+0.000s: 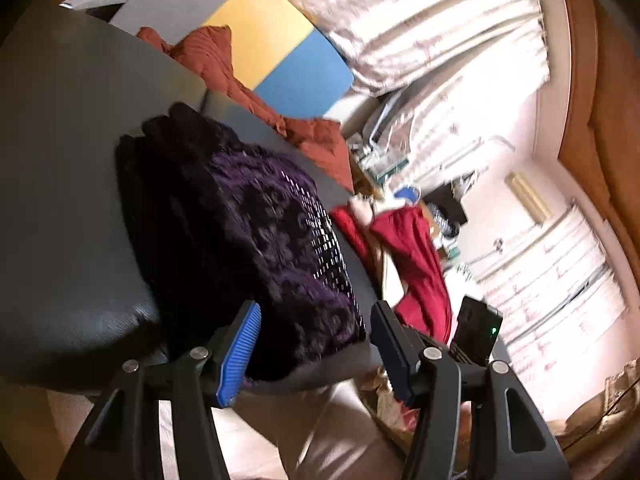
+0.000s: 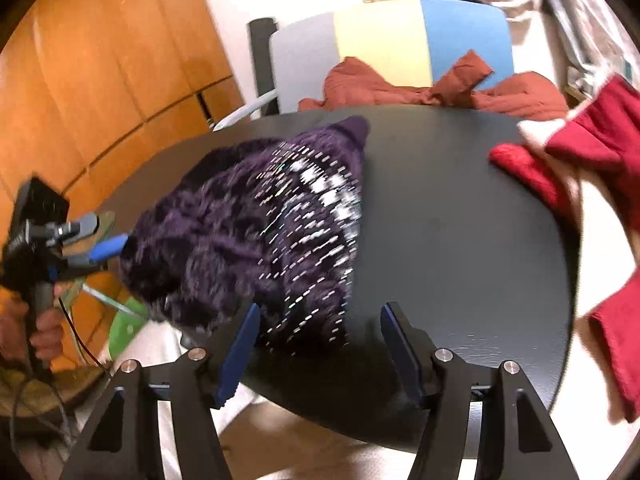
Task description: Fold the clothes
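The purple fuzzy sweater (image 2: 256, 232) with silver sequins sits bunched at the near-left edge of the dark round tabletop (image 2: 460, 240). Both the left gripper (image 1: 316, 348) and right gripper (image 2: 320, 348) have fingers apart, holding nothing. A red garment (image 2: 592, 152) hangs off the right edge.

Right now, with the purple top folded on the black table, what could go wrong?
1. The folded purple top sits at the near edge of the black table; a nudge from either open tool could slide it off.
2. The red garment hangs over the table's right side and may slip to the floor.
3. The rust garment is bunched at the far edge, so a reach for it passes over the folded top.
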Motion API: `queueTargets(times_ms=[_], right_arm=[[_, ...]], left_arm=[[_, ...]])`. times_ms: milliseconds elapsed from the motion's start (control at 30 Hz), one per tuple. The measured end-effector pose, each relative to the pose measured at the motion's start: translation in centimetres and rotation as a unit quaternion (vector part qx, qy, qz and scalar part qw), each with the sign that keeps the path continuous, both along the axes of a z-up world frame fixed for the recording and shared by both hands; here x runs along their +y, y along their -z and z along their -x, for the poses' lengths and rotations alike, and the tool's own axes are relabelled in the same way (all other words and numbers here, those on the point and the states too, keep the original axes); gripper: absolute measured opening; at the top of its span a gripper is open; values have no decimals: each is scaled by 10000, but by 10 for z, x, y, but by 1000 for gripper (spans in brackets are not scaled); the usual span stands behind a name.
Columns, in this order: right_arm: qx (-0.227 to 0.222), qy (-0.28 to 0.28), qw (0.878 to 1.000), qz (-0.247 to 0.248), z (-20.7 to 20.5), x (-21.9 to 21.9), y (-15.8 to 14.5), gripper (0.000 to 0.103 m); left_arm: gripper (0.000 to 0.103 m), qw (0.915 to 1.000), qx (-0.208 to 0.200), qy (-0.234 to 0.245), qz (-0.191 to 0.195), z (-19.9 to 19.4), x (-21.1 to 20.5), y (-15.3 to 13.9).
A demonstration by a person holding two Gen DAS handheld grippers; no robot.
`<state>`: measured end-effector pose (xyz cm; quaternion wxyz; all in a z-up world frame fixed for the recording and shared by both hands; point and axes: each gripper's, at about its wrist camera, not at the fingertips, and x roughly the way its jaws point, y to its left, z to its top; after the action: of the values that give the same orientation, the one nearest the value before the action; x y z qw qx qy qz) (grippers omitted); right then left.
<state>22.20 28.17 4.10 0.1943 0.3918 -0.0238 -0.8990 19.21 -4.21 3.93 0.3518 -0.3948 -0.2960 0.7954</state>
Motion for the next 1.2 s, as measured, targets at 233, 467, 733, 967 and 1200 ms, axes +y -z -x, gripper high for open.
queueTargets(times_ms=[233, 467, 733, 967, 1200], right_arm=[[-72, -195, 9990, -397, 9, -13, 25, 51], [80, -142, 9997, -208, 13, 0, 8, 24], [-56, -318, 9983, -494, 6, -2, 15, 24], [223, -360, 9978, -504, -6, -3, 4, 56], [91, -506, 9964, -667, 1, -12, 21, 46]], left_arm=[[32, 9986, -469, 206, -87, 5, 17, 24], [0, 9974, -567, 450, 45, 0, -9, 8], [5, 9960, -717, 297, 454, -18, -28, 20], [42, 9944, -30, 604, 866, -8, 33, 3], [13, 9920, -763, 121, 998, 22, 46, 31]])
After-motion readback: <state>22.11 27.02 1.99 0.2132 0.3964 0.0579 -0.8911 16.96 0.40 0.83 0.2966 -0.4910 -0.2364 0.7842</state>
